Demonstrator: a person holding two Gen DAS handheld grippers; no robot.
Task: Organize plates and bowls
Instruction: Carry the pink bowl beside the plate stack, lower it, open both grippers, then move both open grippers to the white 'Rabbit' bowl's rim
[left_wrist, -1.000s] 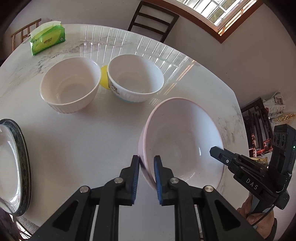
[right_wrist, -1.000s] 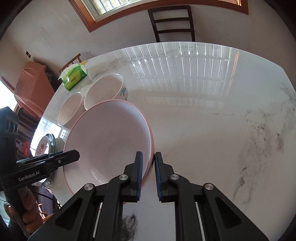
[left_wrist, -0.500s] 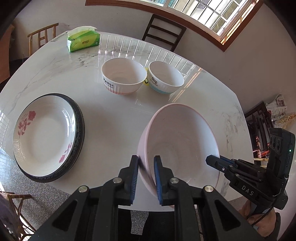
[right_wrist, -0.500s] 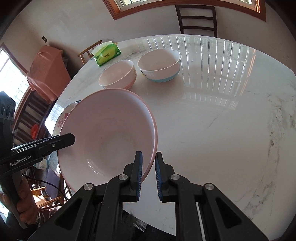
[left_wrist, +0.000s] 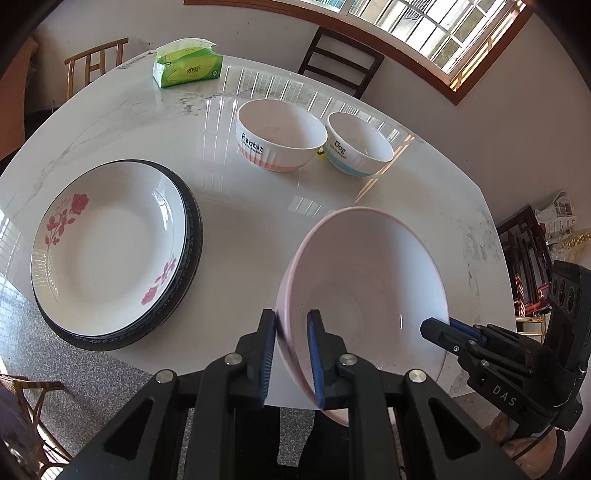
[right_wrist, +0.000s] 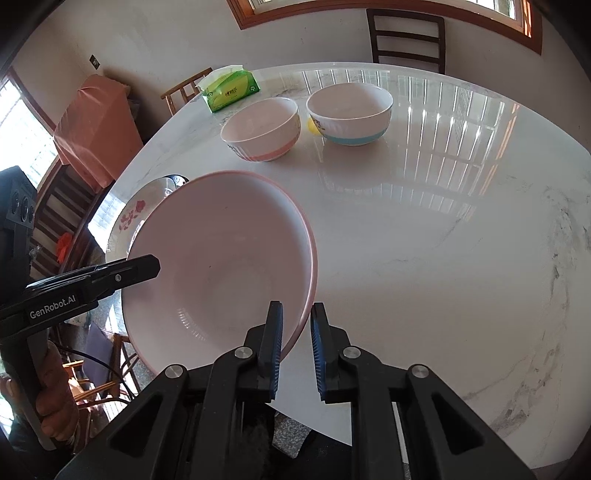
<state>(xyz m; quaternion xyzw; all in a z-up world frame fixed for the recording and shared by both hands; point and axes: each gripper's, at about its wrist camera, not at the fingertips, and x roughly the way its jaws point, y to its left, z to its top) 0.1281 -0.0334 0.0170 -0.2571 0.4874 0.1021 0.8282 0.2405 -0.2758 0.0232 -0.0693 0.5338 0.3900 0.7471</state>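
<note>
Left wrist only: "Rabbit" lettering (left_wrist: 252, 144).

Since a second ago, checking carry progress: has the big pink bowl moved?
Yes. The big pink bowl has drawn back from the Rabbit bowl toward the table's near edge.

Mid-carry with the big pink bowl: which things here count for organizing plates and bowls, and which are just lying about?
Job:
pink bowl, gripped by left gripper and right gripper
Rabbit bowl
Dog bowl
rose plate on dark-rimmed plate

Lying about:
tissue pack
small yellow thing between the bowls
</note>
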